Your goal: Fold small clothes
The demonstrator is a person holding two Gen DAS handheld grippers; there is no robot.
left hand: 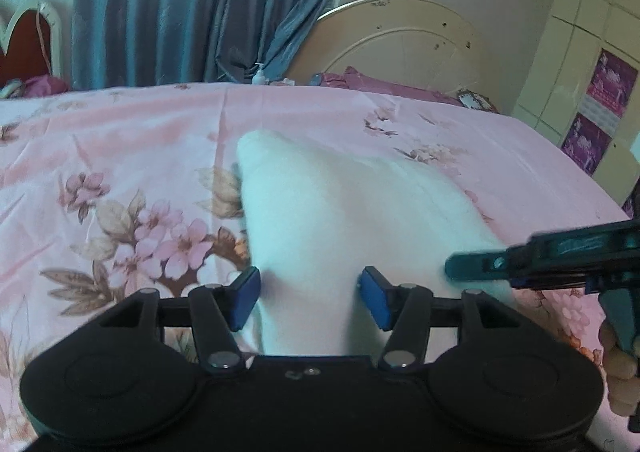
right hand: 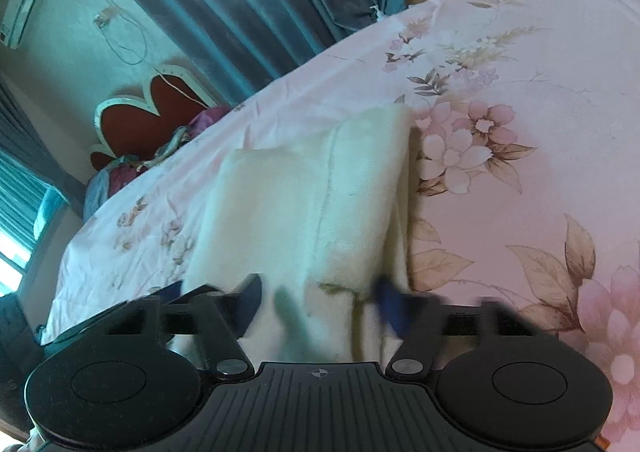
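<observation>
A white fluffy garment (left hand: 340,212) lies folded on the pink floral bedsheet (left hand: 120,156). My left gripper (left hand: 308,298) is open, with its blue pads on either side of the garment's near end. The right gripper (left hand: 452,266) shows at the right edge of the left wrist view, at the garment's right side. In the right wrist view the garment (right hand: 304,204) shows a folded layer on top. My right gripper (right hand: 316,304) is open and blurred, straddling the garment's near edge.
Blue curtains (left hand: 192,4) hang behind the bed. A cream headboard (left hand: 400,44) and purple pillows (left hand: 380,82) are at the far right. A red heart-shaped headboard (right hand: 148,112) with a pile of clothes (right hand: 120,176) stands beyond the bed's far edge.
</observation>
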